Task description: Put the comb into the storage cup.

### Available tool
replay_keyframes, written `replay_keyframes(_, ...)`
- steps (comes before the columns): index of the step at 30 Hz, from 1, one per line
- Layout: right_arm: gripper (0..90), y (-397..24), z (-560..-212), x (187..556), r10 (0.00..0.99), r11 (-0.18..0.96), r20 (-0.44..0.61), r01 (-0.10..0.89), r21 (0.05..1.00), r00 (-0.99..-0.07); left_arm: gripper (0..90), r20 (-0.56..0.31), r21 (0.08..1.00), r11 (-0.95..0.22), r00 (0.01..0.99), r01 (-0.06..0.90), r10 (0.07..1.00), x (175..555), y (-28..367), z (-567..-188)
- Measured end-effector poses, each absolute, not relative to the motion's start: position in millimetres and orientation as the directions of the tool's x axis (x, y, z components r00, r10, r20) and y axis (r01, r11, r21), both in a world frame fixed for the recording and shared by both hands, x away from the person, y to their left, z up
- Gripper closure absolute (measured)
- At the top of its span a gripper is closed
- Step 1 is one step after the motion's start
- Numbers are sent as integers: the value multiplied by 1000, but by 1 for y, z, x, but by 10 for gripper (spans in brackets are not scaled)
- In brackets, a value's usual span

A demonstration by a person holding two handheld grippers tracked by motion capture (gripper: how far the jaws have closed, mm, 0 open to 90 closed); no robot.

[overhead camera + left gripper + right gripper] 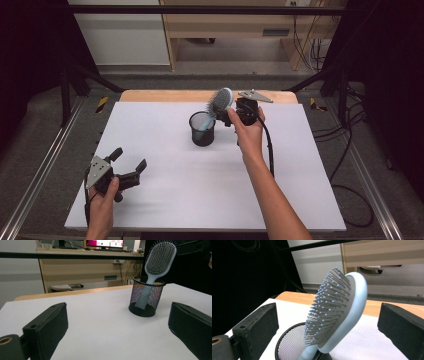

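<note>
Standing handle-down in the cup (202, 129) near the worktop's (165, 200) far edge, the brush (220, 101) tilts right between my right gripper's (231, 116) open, empty jaws; left gripper (131, 165) open, empty.

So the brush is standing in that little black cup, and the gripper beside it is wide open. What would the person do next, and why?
Probably draw the right gripper back from the hairbrush. Its jaws stand open on either side of the brush head without touching it, and the brush already leans with its handle inside the mesh cup, so nothing seems left to hold. The left gripper sits open, far off.
</note>
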State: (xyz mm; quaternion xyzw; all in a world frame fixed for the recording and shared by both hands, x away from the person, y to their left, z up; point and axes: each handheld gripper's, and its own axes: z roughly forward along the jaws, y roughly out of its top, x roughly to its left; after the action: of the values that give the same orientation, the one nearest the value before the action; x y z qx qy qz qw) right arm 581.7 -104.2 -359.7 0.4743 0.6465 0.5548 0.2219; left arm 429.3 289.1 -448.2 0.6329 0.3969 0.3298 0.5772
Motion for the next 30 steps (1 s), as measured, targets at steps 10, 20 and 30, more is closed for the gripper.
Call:
replay_keyframes(10,41,-109,-356,576,868,-19,185,341,940,-462,29,-39,992,-21,467,122,883,429,289,-448)
replay_keyframes(20,44,-113,-350,569,870,-11,164,312,950,-466,29,-38,992,-22,466,122,884,429,288,-448)
replay_keyframes(30,60,-119,-346,563,865,9,139,292,956,-482,29,-37,992,-23,466,122,884,429,288,-448)
